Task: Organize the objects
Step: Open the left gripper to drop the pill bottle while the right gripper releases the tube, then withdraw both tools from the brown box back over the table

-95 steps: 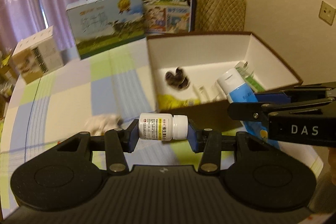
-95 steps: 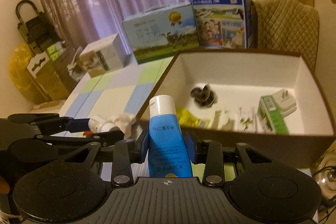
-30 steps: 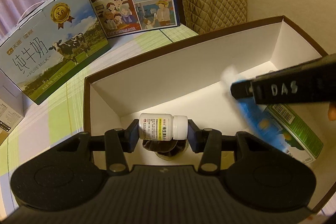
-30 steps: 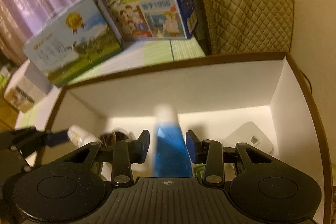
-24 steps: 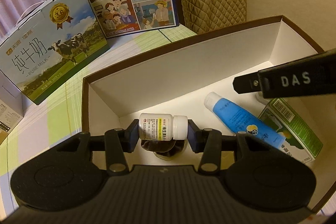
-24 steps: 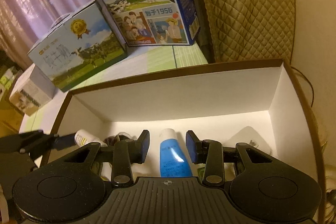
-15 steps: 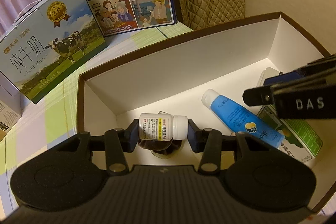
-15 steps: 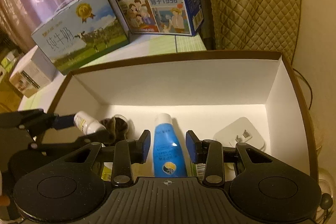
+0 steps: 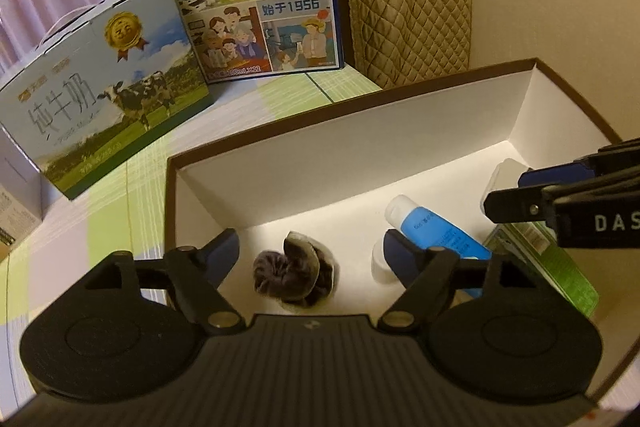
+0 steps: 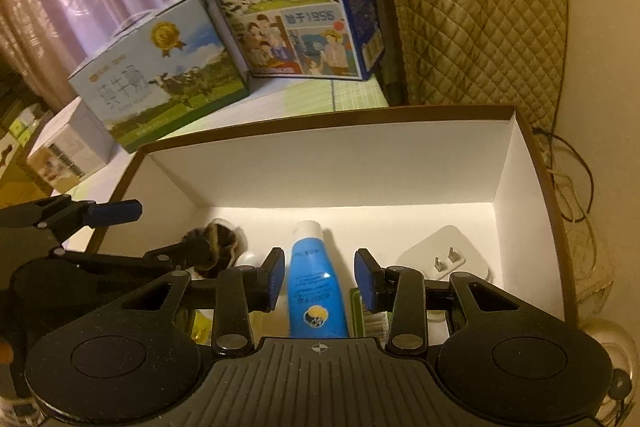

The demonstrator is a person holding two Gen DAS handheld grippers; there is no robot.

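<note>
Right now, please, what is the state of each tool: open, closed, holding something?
Left tool: open, holding nothing.
Right tool: open, holding nothing; the blue tube lies in the box below it.

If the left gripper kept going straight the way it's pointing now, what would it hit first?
Most likely the dark scrunchie, which lies on the box floor centred between the open left gripper fingers. Depth is hard to judge through the fisheye, so it could pass just over it.

Both are matte black plastic: the left hand-held gripper (image 9: pixel 310 251) and the right hand-held gripper (image 10: pixel 320 279) share ribbed bodies, round side discs, silver screws and blue finger pads; white "DAS" lettering marks one.
</note>
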